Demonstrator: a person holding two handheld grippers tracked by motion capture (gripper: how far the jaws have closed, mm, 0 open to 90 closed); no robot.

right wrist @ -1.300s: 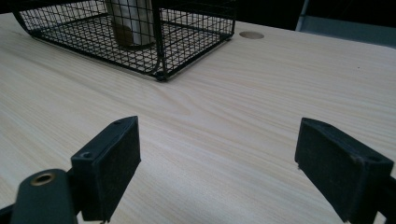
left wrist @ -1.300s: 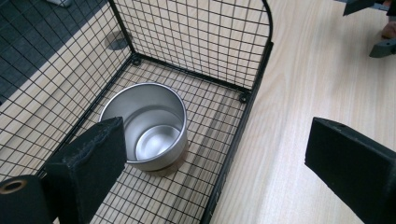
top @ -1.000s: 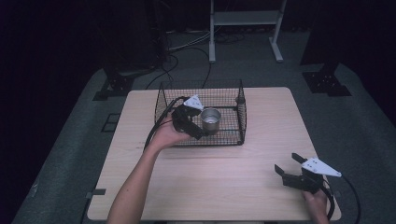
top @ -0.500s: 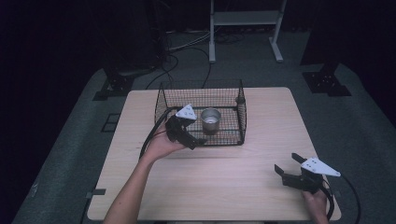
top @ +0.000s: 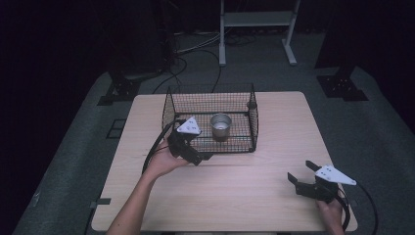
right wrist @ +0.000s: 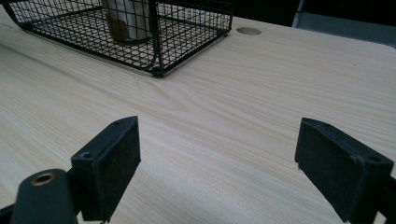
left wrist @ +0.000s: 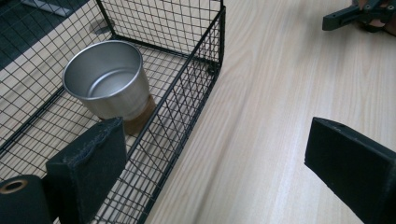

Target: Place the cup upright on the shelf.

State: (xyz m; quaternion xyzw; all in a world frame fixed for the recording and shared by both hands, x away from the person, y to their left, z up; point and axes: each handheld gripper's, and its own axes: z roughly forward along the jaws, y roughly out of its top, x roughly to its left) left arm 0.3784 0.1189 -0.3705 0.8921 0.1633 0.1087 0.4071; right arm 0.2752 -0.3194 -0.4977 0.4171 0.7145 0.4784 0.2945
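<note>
A black wire basket (top: 254, 122) stands on the wooden table (top: 244, 196), with a shiny metal cup (top: 220, 125) upright inside it. My left gripper (top: 203, 157) hovers at the basket's near left corner, open and holding nothing. In the left gripper view the cup (left wrist: 109, 81) sits on a brown base behind the basket wall (left wrist: 187, 98), and that wall runs between my left gripper's (left wrist: 219, 168) spread pads. My right gripper (top: 302, 172) rests low near the table's front right, open and empty. In the right gripper view, bare wood lies between my right gripper's (right wrist: 219, 163) pads, with the basket (right wrist: 187, 28) far ahead.
Bare wood spreads in front of and to the right of the basket. A small round hole (right wrist: 248, 31) marks the tabletop beyond it. Cables (top: 195, 49) and a white stand (top: 257, 19) lie on the dark floor behind the table.
My left gripper has drawn back from over the basket toward the near left corner and sunk a little. The cup stays in the basket. My right gripper has not moved.
</note>
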